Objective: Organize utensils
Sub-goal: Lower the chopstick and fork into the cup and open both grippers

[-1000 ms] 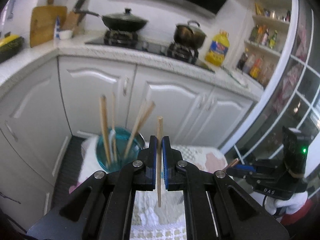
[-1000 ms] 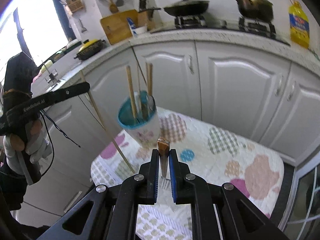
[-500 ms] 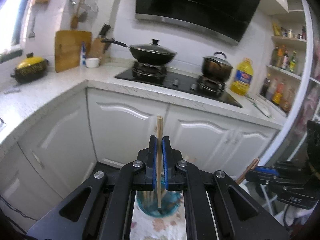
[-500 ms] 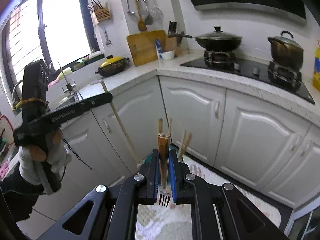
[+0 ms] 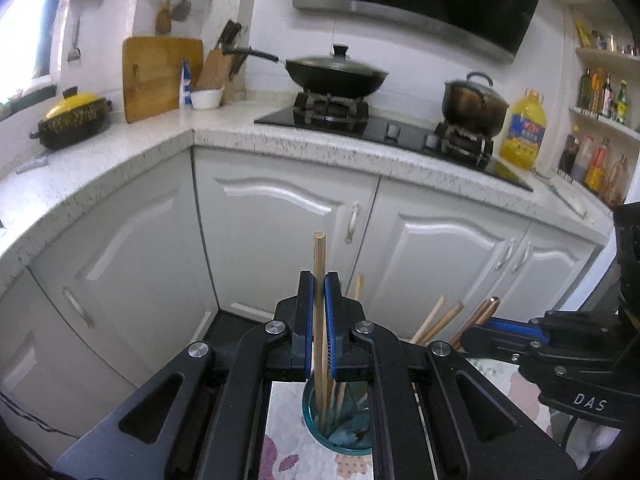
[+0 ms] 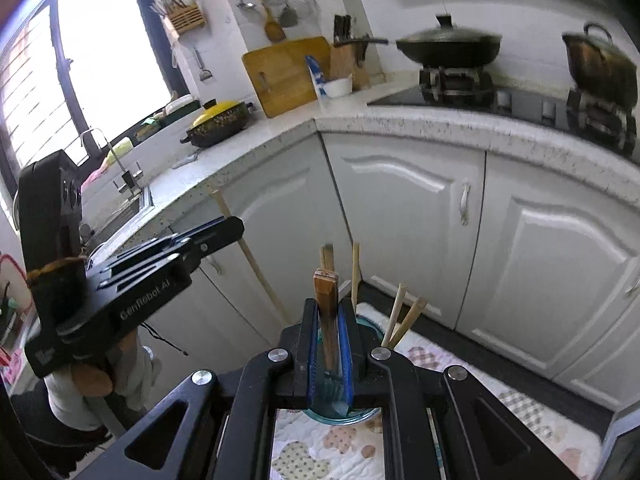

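Note:
My left gripper (image 5: 319, 280) is shut on a wooden chopstick (image 5: 319, 256) held upright, its lower end inside the teal glass cup (image 5: 320, 432) just below. Several chopsticks (image 5: 434, 320) stand in that cup. My right gripper (image 6: 329, 312) is shut on a fork with a wooden handle (image 6: 326, 292), tines down inside the same cup (image 6: 340, 412). More chopsticks (image 6: 404, 312) lean in the cup to the right. The left gripper (image 6: 224, 232) shows at the left of the right wrist view, gripping its chopstick (image 6: 256, 268).
The cup stands on a patterned quilted cloth (image 6: 460, 364) over a low table. White cabinet doors (image 5: 280, 220) and a speckled counter (image 5: 320, 148) lie behind, with a wok (image 5: 336, 76) and pot (image 5: 474, 100) on the stove.
Both grippers have come down and closer to the cup; the chopstick's lower end and the fork's tines now sit inside it.

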Demonstrator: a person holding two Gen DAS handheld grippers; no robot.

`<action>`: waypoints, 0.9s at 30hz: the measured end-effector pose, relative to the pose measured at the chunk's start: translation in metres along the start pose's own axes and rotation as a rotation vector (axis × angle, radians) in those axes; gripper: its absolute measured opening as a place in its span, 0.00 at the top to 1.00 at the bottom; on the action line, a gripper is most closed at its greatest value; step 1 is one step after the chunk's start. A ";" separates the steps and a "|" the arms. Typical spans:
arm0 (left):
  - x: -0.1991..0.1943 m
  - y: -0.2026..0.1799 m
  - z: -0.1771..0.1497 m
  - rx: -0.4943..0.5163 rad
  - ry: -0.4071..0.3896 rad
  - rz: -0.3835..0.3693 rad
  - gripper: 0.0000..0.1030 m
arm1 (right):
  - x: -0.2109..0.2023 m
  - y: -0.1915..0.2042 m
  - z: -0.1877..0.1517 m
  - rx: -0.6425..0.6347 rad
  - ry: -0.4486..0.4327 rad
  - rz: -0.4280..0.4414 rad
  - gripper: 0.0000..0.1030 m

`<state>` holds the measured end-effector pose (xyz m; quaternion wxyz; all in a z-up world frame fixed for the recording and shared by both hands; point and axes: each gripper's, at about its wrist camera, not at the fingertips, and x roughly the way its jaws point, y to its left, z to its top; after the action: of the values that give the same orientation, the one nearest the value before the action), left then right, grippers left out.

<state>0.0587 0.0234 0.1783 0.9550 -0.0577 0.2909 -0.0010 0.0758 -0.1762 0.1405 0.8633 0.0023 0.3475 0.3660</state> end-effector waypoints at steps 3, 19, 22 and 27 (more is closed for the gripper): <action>0.010 -0.004 -0.008 0.006 0.021 0.002 0.96 | 0.010 -0.008 -0.010 0.018 0.028 0.005 0.91; 0.040 -0.011 -0.037 -0.009 0.126 0.017 0.96 | 0.040 -0.046 -0.047 0.144 0.130 -0.019 0.91; 0.037 -0.010 -0.037 -0.022 0.134 0.008 0.94 | 0.034 -0.049 -0.049 0.149 0.131 -0.031 0.69; 0.027 -0.010 -0.038 -0.028 0.134 -0.010 0.81 | 0.021 -0.046 -0.055 0.145 0.121 -0.039 0.67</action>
<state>0.0605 0.0088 0.1328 0.9325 -0.0725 0.3538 -0.0056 0.0820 -0.2104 0.0749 0.8451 0.0358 0.4247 0.3226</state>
